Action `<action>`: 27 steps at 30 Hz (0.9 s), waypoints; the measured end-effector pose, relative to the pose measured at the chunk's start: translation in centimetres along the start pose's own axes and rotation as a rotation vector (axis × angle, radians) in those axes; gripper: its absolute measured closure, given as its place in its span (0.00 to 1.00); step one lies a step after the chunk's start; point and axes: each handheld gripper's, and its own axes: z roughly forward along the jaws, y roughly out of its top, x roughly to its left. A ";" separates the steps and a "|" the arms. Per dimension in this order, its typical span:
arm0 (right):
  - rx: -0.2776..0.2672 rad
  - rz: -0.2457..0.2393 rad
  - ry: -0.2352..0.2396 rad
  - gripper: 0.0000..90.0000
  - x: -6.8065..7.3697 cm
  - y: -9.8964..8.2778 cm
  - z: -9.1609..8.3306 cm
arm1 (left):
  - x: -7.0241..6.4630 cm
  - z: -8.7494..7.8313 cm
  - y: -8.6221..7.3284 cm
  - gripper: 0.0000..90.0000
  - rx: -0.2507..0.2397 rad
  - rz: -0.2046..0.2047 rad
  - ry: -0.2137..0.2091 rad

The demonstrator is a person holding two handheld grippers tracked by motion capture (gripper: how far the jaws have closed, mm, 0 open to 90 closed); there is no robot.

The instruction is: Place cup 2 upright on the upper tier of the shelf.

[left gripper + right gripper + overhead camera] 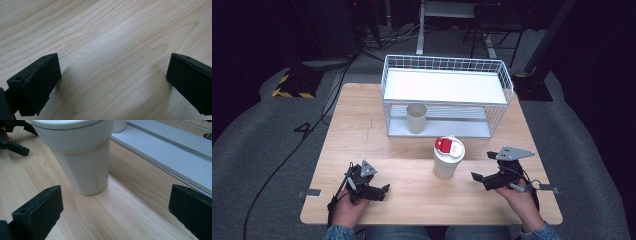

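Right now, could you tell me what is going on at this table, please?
A person sits at the wooden table with a claw in each hand. The right claw is open and points at a white lidded cup standing upright in front of a wire rack; it is close but not touching. The left claw is open too, low over bare wood. A second, lidless cup stands on the rack's lower shelf. Nothing is gripped.

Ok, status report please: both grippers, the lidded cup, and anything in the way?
Left gripper open, on bare table. Right gripper open, beside lidded cup, not touching. Cup upright before wire rack. Path clear.
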 end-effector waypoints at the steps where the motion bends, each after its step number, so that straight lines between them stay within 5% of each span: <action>1: -0.002 0.001 0.006 0.00 0.1 0.1 0.2 | 0.0 0.0 0.0 0.00 0.001 0.000 0.000; 16: -0.047 -0.001 0.108 0.00 1.8 0.7 4.0 | 0.0 0.1 0.1 0.00 -0.001 0.000 0.002; 27: -0.088 -0.029 0.097 0.00 2.3 0.6 6.2 | 0.0 0.1 0.1 0.00 -0.001 0.000 0.002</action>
